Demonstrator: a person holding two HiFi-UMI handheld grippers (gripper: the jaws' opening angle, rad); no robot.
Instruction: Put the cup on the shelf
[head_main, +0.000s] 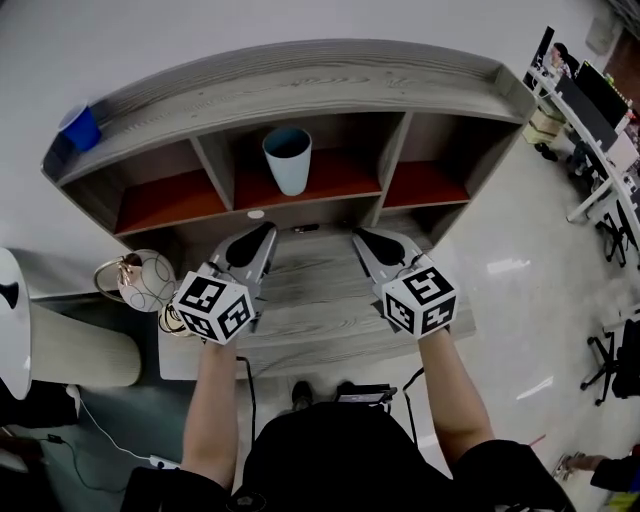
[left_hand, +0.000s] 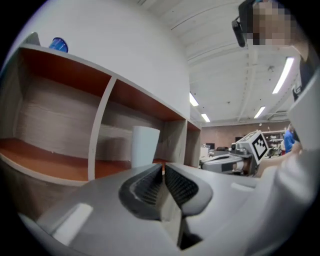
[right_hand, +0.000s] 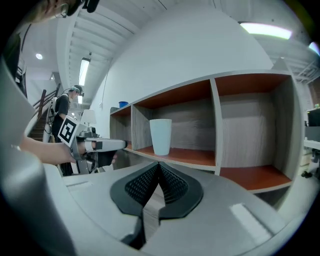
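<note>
A: What could go wrong from here?
B: The cup (head_main: 288, 158) is seen upright in the middle compartment of the shelf (head_main: 340, 178), ahead of both grippers. It could be tipped if either is pushed forward.
A: And the pose?
B: The left gripper (head_main: 267, 229) and the right gripper (head_main: 358, 235) are held about level, side by side, jaws pressed together, nothing pinched.

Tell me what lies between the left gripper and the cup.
Head view: only desktop, with a small white spot, and the shelf's front edge lie between left gripper and cup.
</note>
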